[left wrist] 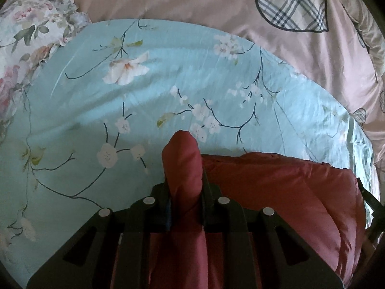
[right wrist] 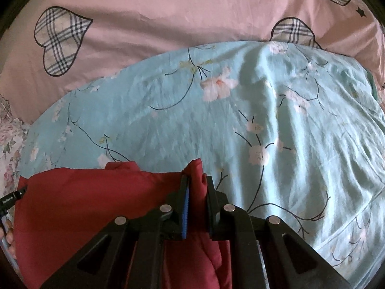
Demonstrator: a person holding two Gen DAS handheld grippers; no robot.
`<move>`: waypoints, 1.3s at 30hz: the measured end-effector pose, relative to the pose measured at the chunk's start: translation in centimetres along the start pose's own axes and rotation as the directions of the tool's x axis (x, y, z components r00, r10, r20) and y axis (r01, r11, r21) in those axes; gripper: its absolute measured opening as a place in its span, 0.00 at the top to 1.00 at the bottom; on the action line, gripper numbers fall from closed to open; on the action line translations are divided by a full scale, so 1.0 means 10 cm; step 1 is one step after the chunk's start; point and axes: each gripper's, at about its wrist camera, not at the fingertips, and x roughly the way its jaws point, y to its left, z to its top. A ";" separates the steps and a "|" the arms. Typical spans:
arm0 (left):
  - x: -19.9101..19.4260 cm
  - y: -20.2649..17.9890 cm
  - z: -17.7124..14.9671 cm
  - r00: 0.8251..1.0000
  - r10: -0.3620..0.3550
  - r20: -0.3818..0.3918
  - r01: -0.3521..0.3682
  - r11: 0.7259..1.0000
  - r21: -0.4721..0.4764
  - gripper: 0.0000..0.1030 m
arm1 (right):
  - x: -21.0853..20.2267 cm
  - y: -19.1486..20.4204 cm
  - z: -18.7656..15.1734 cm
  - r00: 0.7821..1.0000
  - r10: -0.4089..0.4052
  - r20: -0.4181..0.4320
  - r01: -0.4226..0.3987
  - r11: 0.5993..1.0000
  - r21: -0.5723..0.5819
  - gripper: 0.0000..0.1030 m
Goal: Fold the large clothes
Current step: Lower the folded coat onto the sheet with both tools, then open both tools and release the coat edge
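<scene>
A red padded garment (left wrist: 276, 187) lies on a light blue floral sheet (left wrist: 168, 84). My left gripper (left wrist: 184, 180) is shut on a bunched fold of the garment that sticks up between its fingers. The rest of the garment spreads to the right of it. In the right wrist view the same red garment (right wrist: 84, 204) spreads to the left, and my right gripper (right wrist: 196, 180) is shut on another bunched fold of it. Both grippers hold the cloth just above the blue floral sheet (right wrist: 240, 120).
A pink quilt with plaid hearts (left wrist: 240, 4) lies beyond the blue sheet, also in the right wrist view (right wrist: 168, 12). A white floral pillow or cloth (left wrist: 28, 36) lies at the far left. The other gripper's edge (left wrist: 370, 202) shows at the right.
</scene>
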 end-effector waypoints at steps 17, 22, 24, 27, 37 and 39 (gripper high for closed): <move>-0.36 0.34 0.00 0.994 -0.064 0.084 0.076 0.986 -0.150 0.52 | 0.08 -0.05 0.00 1.000 0.000 -0.027 0.001 1.000 0.028 0.86; -0.66 0.35 -0.07 0.990 -0.067 0.127 0.083 0.988 -0.129 0.52 | 0.09 -0.15 0.01 0.999 0.000 -0.036 0.003 0.997 0.073 0.70; -0.78 0.32 -0.14 0.988 -0.076 0.136 0.090 0.990 -0.105 0.52 | 0.04 -0.18 0.01 1.000 -0.001 -0.023 0.003 0.996 0.086 0.64; -0.93 0.25 -0.27 0.985 -0.089 0.149 0.100 0.993 -0.066 0.52 | -0.13 -0.22 0.01 1.000 -0.001 0.024 -0.002 0.995 0.103 0.63; -1.20 0.00 -0.78 0.982 -0.145 0.125 0.140 0.989 0.048 0.52 | -0.83 -0.20 -0.19 0.988 0.080 0.130 -0.090 0.994 0.067 0.53; -1.22 -0.04 -0.89 0.982 -0.151 0.116 0.144 0.988 0.062 0.52 | -0.98 -0.14 -0.35 0.983 0.129 0.133 -0.135 0.990 0.043 0.49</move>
